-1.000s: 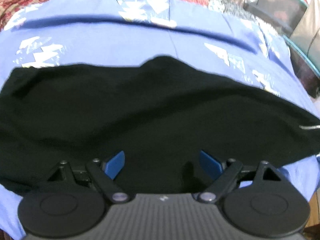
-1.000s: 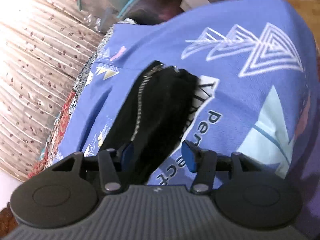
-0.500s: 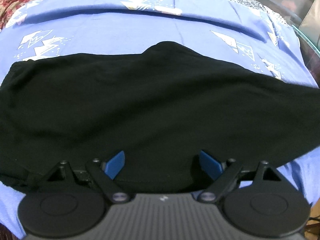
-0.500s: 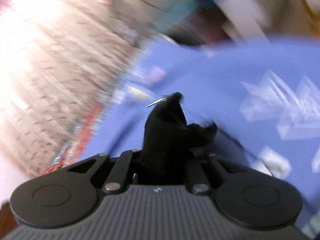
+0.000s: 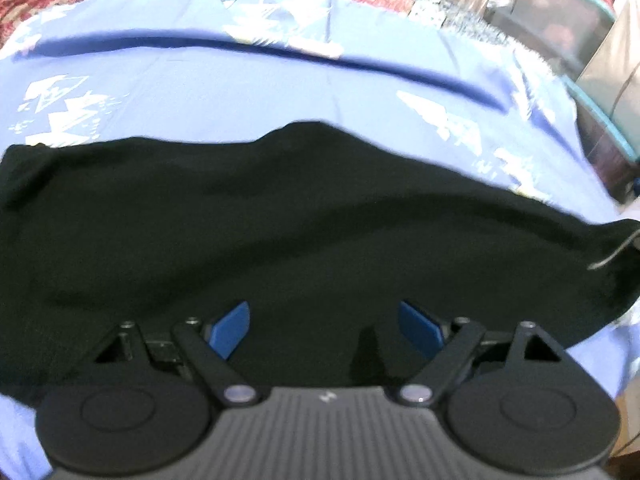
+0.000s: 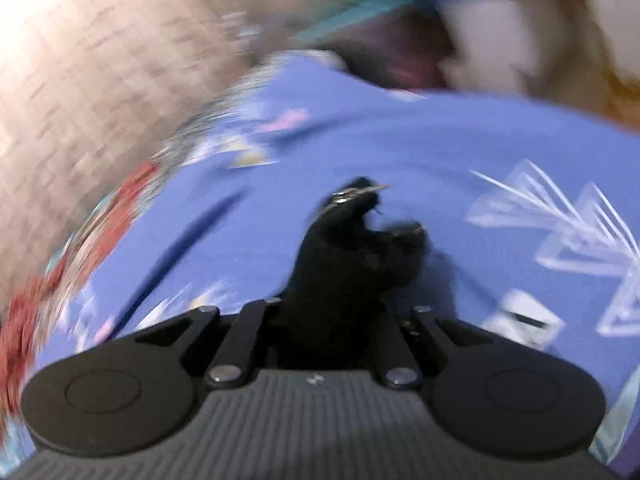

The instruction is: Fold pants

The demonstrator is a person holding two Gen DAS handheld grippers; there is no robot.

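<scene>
Two grippers on this job, and they're in very different spots right now. The black soft-fabric pants (image 5: 280,232) lie spread flat on the bed, over a blue bedsheet with white triangle prints (image 5: 248,92), with their long axis running side to side across the left wrist view, from the bed's left edge out toward its right edge.

The left gripper (image 5: 325,326) hangs over the near edge of the cloth with its blue-padded fingers (image 5: 230,330) spread wide. Fabric sits under and between them, but the pads aren't pressing on anything, so nothing is held there (the spread has just narrowed a touch, though it's far from a pinch).

The right gripper (image 6: 332,312) is the one doing the work. Its fingers are clamped tight on a bunched end of the pants, the end with the silver metal zipper (image 6: 352,194), and that bunch stands up off the sheet in front of the camera. That view is badly smeared, so I can't tell how much cloth trails behind it.

My read: the fold turns on that long axis. The zipper end at the right needs to travel along it, over the flat part and toward the far left end. The right hand is already on it, while the left hand sits nearest the middle, well placed to pin the crease line.
</scene>
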